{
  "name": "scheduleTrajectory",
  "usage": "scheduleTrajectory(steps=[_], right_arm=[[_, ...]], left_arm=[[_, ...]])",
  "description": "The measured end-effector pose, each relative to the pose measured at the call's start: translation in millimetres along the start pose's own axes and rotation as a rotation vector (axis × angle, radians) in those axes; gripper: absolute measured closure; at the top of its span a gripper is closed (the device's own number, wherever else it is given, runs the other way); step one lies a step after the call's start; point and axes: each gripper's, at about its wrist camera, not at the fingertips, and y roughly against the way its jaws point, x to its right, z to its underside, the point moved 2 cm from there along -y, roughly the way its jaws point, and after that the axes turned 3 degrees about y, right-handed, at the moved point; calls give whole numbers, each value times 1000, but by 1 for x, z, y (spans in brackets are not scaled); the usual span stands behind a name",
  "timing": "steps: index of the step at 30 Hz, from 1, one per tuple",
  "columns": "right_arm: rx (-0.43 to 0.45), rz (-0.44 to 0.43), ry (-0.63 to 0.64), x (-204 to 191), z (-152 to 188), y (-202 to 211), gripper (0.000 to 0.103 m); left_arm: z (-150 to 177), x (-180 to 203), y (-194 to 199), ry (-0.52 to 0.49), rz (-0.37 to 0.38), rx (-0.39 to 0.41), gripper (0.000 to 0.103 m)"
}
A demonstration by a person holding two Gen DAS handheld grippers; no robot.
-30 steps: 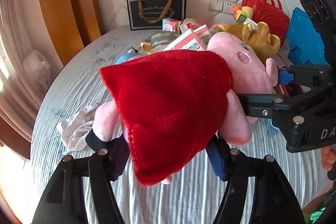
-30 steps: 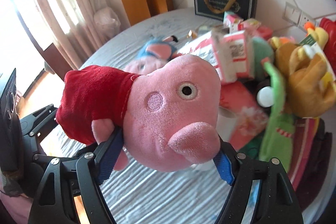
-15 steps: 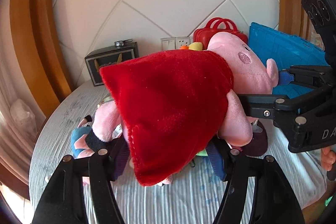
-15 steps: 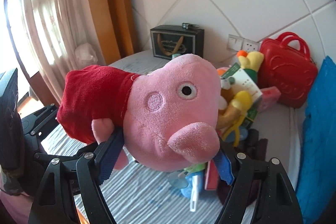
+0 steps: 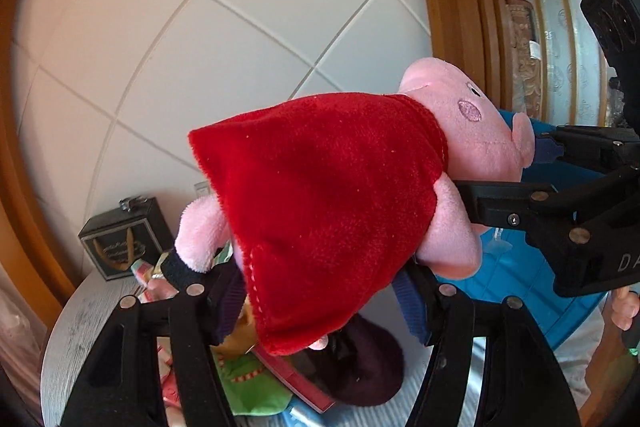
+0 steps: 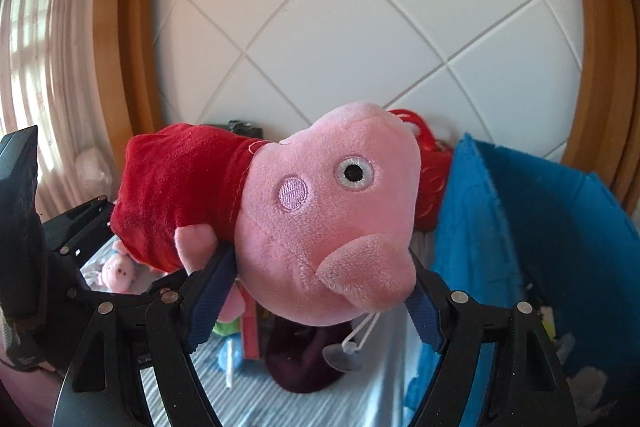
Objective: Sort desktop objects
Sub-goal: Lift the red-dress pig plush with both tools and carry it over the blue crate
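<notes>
Your left tongs point(image 5: 320, 291) are clamped on the red dress of the pink pig plush point(image 5: 336, 195), their blue pads pressed into the skirt on both sides. Your right tongs point(image 6: 316, 291) grip the same plush point(image 6: 320, 219) by its head, one pad under the chin beside the arm and the other against the snout side. Between the two pairs the toy lies nearly level in the air, clear above the bench point(image 5: 80, 323), head toward your right. A suction cup on a white string point(image 6: 348, 347) dangles under the snout.

Below the plush, near the middle of the bench, lies a heap: a dark maroon soft thing point(image 6: 300, 363), a green cloth piece point(image 5: 244, 383) and a red flat packet point(image 5: 296, 375). At the bench's left side in the right wrist view a smaller pink plush point(image 6: 116, 267) lies on the striped cloth.

On the right edge of the bench stands a blue bin point(image 6: 540, 247), its open mouth facing you; I cannot tell what the pale scraps inside it are. A red bag point(image 6: 428, 179) sits at the back edge just beside the bin. Toward the back left corner stands a dark gift box with a gold ribbon mark point(image 5: 124, 243), against the white tiled wall point(image 5: 240, 27).
</notes>
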Motion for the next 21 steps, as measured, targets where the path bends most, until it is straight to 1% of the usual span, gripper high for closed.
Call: scheduleTrajectory(steps=[3,7,12,17,21], right_arm=[[41,68,-24,38,-5,29,24],[65,143,-70,94,-3,62,24],[73,228,-130,157,11,96,24],[66,280,-199,208,34,122,24],[67,312,-237,230,48,135,24]], left_arm=[[-28,39,-5,-21,59,28,38],[-59,96,-20,-61,133,42,38],[-85,172,-32,-103,201,19,38],[-92,231,-41,-148,247,-26,37],[-90,259,-47,-158,268,-63,36]])
